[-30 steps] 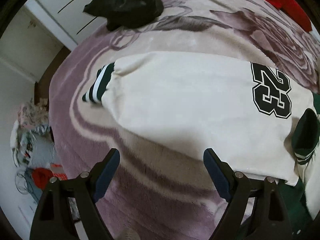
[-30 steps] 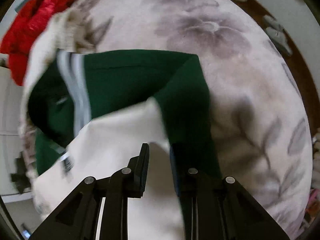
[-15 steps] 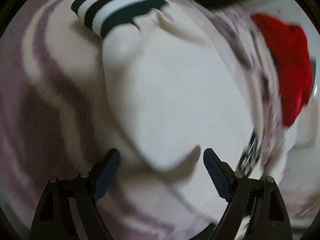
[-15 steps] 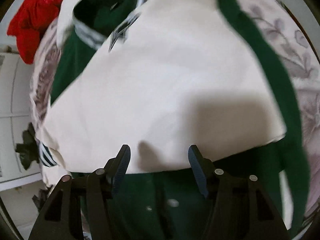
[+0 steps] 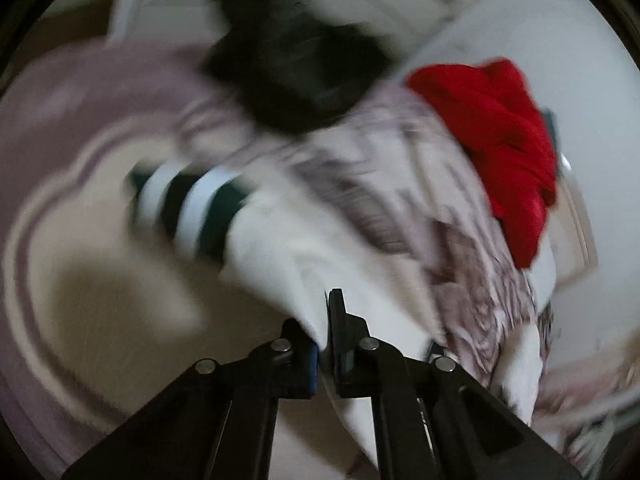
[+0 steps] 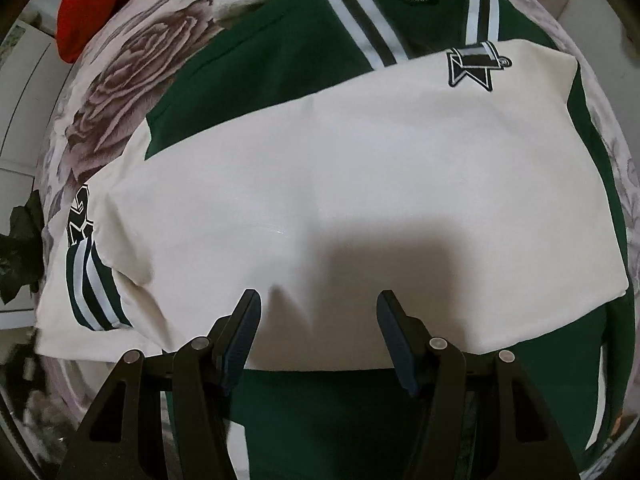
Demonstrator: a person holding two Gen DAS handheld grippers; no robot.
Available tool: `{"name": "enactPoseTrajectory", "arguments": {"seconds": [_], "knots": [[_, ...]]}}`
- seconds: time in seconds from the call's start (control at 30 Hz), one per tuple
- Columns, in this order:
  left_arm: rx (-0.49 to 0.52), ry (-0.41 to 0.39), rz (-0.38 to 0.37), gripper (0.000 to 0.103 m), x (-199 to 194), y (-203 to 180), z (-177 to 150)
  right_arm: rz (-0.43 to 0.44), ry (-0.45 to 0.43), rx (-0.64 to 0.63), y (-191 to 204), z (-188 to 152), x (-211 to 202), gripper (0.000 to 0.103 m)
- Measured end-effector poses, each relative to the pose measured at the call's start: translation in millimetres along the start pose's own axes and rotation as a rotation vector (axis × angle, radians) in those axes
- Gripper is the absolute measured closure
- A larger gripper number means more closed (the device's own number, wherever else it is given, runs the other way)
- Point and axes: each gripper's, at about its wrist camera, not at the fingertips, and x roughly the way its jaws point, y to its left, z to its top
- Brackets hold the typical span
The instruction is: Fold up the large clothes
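Note:
A green and cream varsity jacket [image 6: 360, 184] lies on a floral blanket [image 6: 116, 92]. One cream sleeve is folded across its green body, with a star patch [image 6: 474, 66] near the striped collar. My right gripper [image 6: 318, 324] is open and hovers above the sleeve's lower edge. In the blurred left wrist view my left gripper [image 5: 324, 332] is shut on the cream cloth of the other sleeve [image 5: 304, 264], whose green and white striped cuff [image 5: 188, 208] hangs out to the left. That cuff also shows in the right wrist view [image 6: 90, 284].
A red garment [image 5: 504, 140] and a black garment [image 5: 296, 68] lie at the far side of the blanket [image 5: 80, 100]. The red one [image 6: 84, 8] and the black one [image 6: 20, 248] also show in the right wrist view. White cupboards stand behind.
My left gripper has closed on the cream sleeve and is lifting it. My right gripper let go of the other sleeve, opened and drew back; that sleeve now lies flat across the jacket.

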Motion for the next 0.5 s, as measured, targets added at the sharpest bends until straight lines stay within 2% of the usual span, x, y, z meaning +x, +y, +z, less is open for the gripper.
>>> {"name": "enactPoseTrajectory", "arguments": {"seconds": [0.13,0.3,0.4,0.5], "knots": [[0.21,-0.041,-0.079,0.101,-32.0,-74.6,-2.6,0.01,0.003,0.012,-5.9,1.1,0.5,0.041],[0.486,-0.056,-0.196,0.101,-68.7,-178.1,-42.7,0.085,-0.031,0.081,-41.6,8.7,-19.2,0.041],[0.657,-0.016,-0.264,0.101,-75.5,-244.9,-98.3,0.117,-0.028,0.122,-77.6,6.3,-31.2,0.041],[0.842,0.067,-0.315,0.101,-71.1,-314.7,-182.1,0.127,-0.023,0.175,-130.9,2.4,-46.5,0.041]]}}
